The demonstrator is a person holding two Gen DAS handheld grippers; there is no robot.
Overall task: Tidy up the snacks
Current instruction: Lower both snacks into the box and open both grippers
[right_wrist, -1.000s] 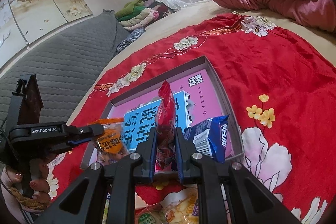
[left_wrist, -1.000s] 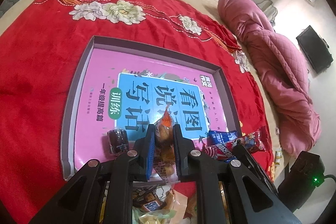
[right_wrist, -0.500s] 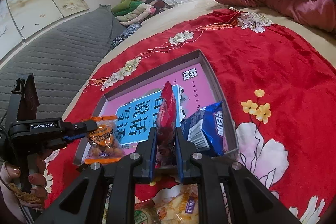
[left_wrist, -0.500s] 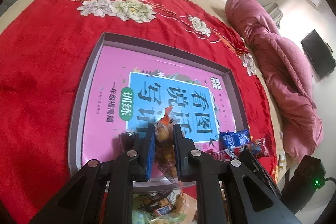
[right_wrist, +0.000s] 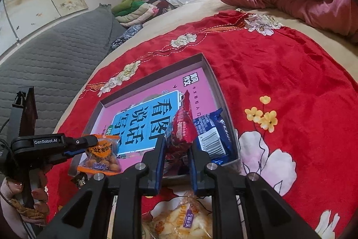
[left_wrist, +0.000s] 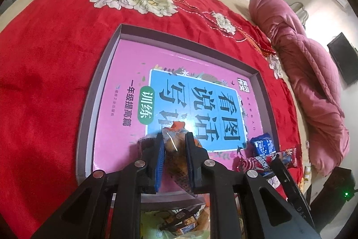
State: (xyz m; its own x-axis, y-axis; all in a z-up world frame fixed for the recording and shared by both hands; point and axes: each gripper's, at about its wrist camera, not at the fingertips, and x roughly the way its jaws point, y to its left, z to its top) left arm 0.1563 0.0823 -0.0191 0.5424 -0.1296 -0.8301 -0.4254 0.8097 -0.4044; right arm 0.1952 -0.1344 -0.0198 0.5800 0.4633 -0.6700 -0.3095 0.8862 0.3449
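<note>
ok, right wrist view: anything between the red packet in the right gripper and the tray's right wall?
Yes: a blue snack packet lies in the tray, between the red packet and that wall. The right wrist view shows it.

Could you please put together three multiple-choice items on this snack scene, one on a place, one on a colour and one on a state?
1. Where does the blue snack packet lie?
A. inside the tray, by its right wall
B. on the grey quilt
C. on the pink duvet

2. What colour is the packet in the right gripper?
A. green
B. red
C. white

3. What are the jaws of the left gripper doing?
A. standing wide open over a bare tray
B. closed on nothing
C. gripping a clear orange-edged snack bag

Answers:
1 A, the right wrist view shows it against the tray's right wall.
2 B, the red packet rises between the jaws.
3 C, both pads press on the bag.
</note>
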